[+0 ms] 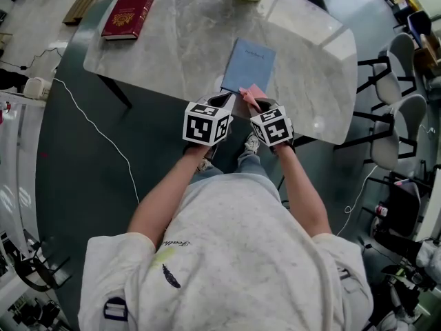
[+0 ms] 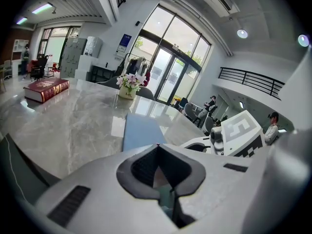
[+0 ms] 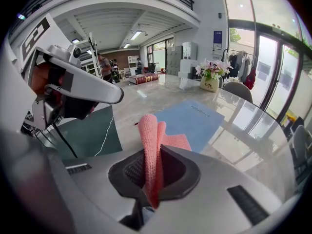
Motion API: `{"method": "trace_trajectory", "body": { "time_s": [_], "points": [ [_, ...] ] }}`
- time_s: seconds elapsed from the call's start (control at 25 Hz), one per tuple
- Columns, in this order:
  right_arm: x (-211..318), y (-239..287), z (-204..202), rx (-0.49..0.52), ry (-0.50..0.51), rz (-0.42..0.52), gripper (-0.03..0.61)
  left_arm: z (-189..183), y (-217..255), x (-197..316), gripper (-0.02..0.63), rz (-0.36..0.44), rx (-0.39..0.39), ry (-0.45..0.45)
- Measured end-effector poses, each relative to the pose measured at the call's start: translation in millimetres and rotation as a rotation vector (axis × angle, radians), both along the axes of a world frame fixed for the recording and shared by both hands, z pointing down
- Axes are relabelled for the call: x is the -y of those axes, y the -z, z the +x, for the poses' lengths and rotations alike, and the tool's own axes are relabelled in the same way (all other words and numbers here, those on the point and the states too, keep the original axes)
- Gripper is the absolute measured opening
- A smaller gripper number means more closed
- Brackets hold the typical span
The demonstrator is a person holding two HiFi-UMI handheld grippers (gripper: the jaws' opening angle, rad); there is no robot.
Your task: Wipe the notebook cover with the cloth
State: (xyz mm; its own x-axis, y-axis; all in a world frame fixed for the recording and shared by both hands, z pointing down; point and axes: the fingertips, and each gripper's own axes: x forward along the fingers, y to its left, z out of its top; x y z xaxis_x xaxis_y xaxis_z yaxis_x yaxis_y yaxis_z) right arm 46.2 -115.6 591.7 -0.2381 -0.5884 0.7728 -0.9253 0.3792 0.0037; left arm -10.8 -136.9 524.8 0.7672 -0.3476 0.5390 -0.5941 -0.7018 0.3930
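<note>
One cloth (image 3: 146, 126) is being gripped by the fingers of the right gripper (image 3: 153, 155); left gripper (image 2: 158, 149) fingers are being held closed, empty. Notebook (image 1: 249, 64), centre frame on the table (image 1: 172, 47), judged not yet wiped.

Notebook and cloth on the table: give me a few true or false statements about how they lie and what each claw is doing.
1. The right claw is shut on the pink cloth. True.
2. The notebook lies open on the table. False: it is closed, with its blue cover up.
3. The left claw grips the notebook. False: its jaws are together with nothing between them, and the notebook lies ahead of it.
4. A red book lies near the table's far left corner, apart from the notebook. True.
</note>
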Motion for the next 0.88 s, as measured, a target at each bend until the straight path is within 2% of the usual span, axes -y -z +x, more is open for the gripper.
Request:
{"method": "trace_trajectory", "body": {
  "time_s": [0.36,0.64,0.88],
  "points": [
    [19.2,51.1,24.0,-0.001,0.021,0.111,0.015,9.7,4.5,11.3,0.006,0.021,0.012,0.028],
    [63.9,95.5,49.4,0.008,0.074,0.214,0.015,12.5,5.9,28.6,0.006,0.03,0.023,0.11],
    [107.9,110.0,64.8,0.0,0.147,0.247,0.015,17.0,9.1,46.0,0.006,0.038,0.042,0.186]
  ]
}}
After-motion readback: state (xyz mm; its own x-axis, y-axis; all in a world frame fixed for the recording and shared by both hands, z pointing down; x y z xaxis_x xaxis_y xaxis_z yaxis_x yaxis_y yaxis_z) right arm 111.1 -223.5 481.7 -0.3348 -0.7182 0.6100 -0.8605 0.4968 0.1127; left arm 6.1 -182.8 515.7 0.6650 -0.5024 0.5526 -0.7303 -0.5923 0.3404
